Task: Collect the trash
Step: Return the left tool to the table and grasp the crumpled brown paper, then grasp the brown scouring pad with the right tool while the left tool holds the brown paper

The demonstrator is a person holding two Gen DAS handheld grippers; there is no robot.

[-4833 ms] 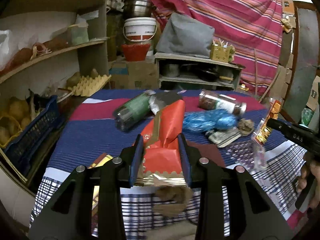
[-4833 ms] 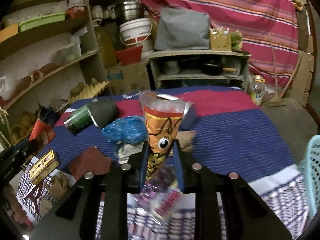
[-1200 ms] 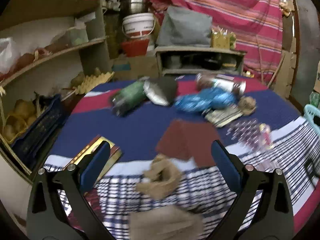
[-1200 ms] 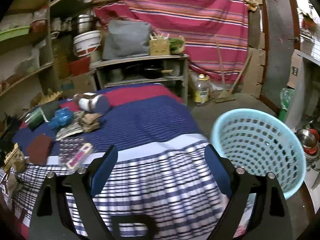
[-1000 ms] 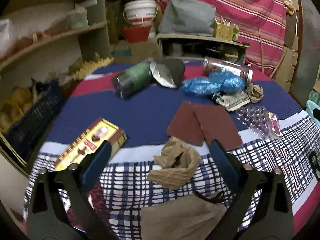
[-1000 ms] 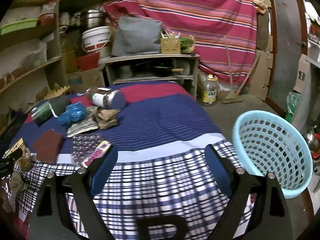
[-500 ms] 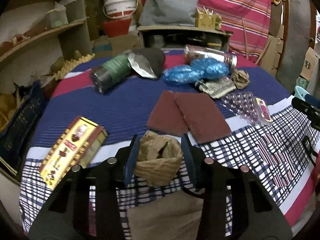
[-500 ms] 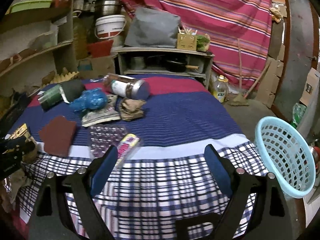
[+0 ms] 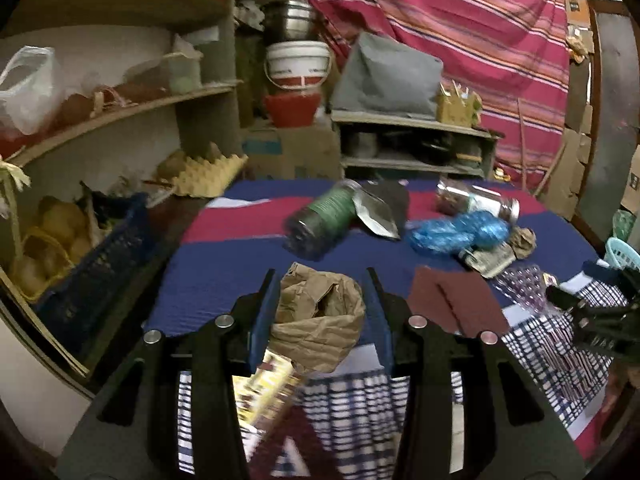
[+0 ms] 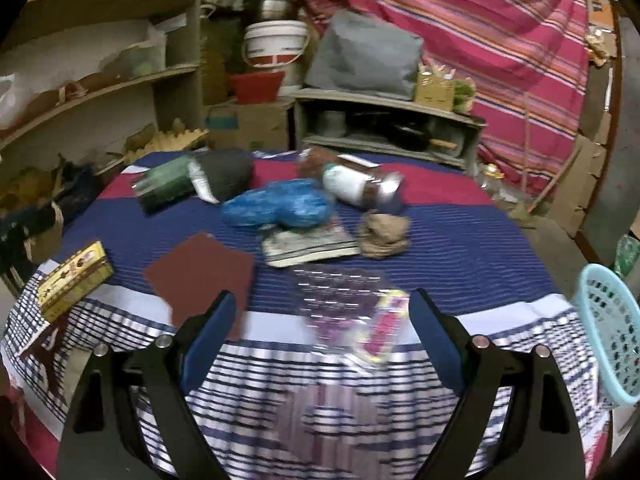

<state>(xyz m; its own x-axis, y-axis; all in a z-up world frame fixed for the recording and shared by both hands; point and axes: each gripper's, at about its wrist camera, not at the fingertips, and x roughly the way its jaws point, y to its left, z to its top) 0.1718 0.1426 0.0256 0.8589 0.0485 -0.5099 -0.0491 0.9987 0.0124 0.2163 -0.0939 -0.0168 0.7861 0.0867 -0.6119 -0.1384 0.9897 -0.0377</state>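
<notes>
A crumpled brown paper bag (image 9: 318,320) is clamped in the left gripper (image 9: 320,312), apparently lifted off the striped tablecloth (image 10: 460,240). The right gripper (image 10: 324,332) is held wide, empty, near a plastic blister pack (image 10: 352,316).

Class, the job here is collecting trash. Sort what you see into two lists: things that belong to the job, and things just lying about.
Part of the job:
- paper bag, held in the left tool
- blue plastic bag
- clear wrapper, before the open right tool
- paper ball
- basket

Lying about:
- bucket
- grey cushion
- egg tray
</notes>
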